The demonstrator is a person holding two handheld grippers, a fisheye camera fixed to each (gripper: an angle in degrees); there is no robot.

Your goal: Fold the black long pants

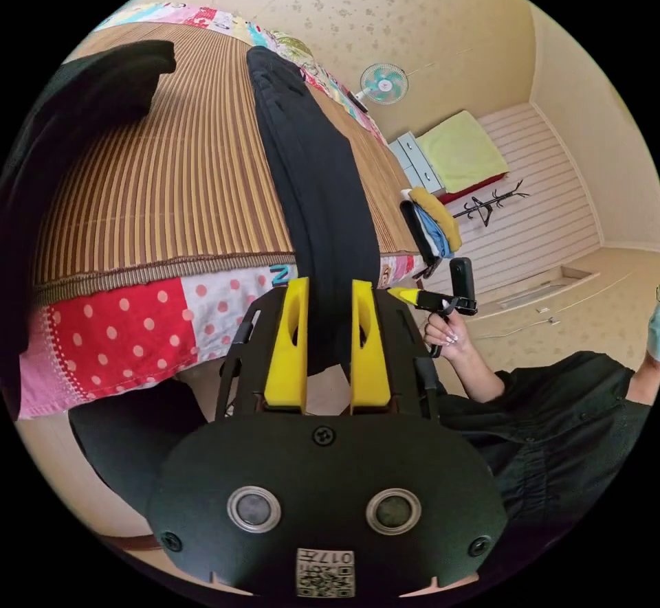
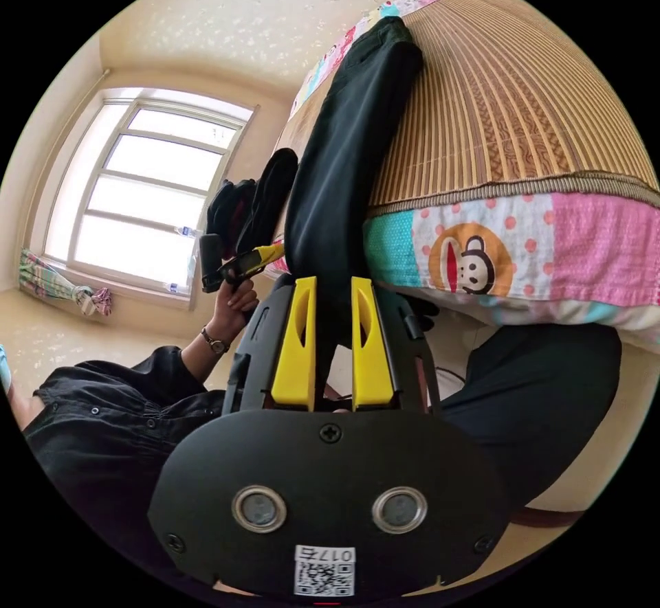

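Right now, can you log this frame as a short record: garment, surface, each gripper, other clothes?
garment: black pants, lying lengthwise on the bed, one end hanging over the edge
surface: striped bamboo mat over a patchwork sheet
left gripper: jaws on either side of the hanging end; closure unclear
right gripper: likewise; closure unclear
other clothes: stack of folded clothes at the bed's edge

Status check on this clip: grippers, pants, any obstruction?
Left gripper shut on black pants. Right gripper shut on them too. Pants stretched long across striped mat, end hanging off bed edge. No obstruction seen.
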